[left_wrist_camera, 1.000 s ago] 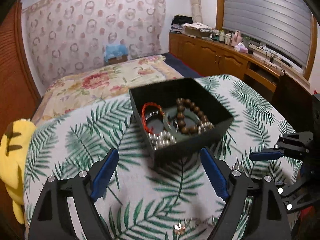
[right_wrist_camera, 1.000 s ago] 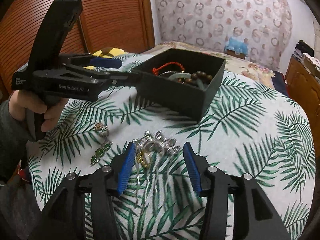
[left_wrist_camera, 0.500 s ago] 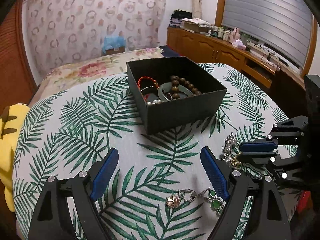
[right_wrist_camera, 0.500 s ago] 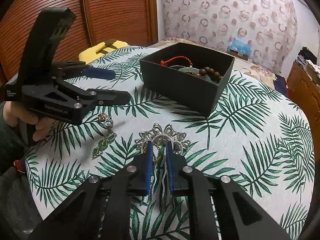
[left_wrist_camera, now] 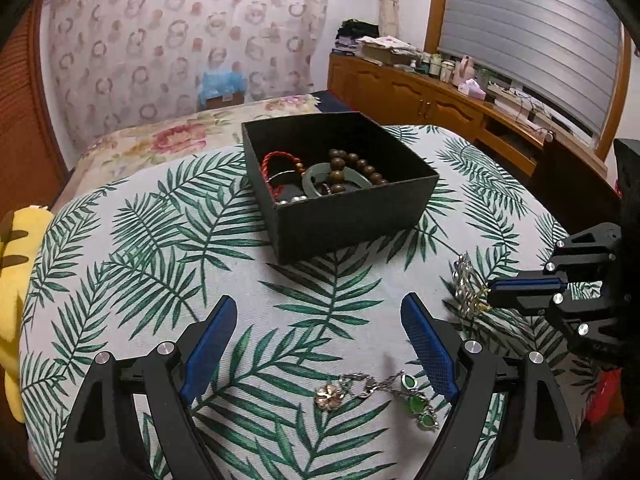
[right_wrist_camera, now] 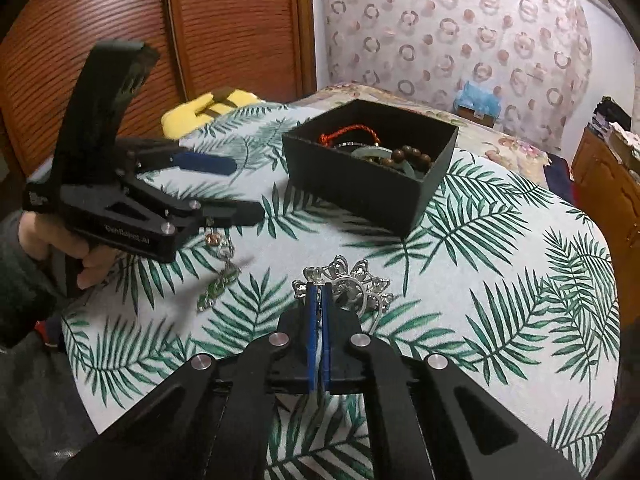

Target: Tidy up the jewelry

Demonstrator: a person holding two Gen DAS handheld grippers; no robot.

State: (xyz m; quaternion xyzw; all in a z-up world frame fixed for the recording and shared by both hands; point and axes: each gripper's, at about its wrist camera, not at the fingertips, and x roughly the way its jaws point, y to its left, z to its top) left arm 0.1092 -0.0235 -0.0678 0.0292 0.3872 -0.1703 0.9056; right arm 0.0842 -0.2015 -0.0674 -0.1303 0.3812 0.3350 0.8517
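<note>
Bracelets already lie in the black box point(left_wrist_camera: 352, 216), which sits toward the far side of the leaf-print cloth point(left_wrist_camera: 160, 240): a red cord bracelet point(left_wrist_camera: 276, 160), a pale green bangle point(left_wrist_camera: 320, 178) and a string of brown wooden beads point(left_wrist_camera: 352, 168), with some silver beads at the near wall; so a good part of the sorting looks done. Going from the left in the left wrist view, the left gripper point(left_wrist_camera: 320, 348) stands wide apart with nothing between its blue pads; just in front of it, close to its right finger, a chain piece with a copper flower and green stones point(left_wrist_camera: 376, 392) lies loose on the cloth, touched by neither pad; it still has to go in. Further right, the right gripper point(right_wrist_camera: 320, 292) has its pads pressed together on the near edge of a silver filigree hair ornament point(right_wrist_camera: 348, 280); the ornament rests on the cloth, not lifted, near the box but apart from it. Judging by this, two pieces remain outside: the silver one, gripped and ready to be carried over, and the green-stone chain, which the open left tool seems placed to take.
</note>
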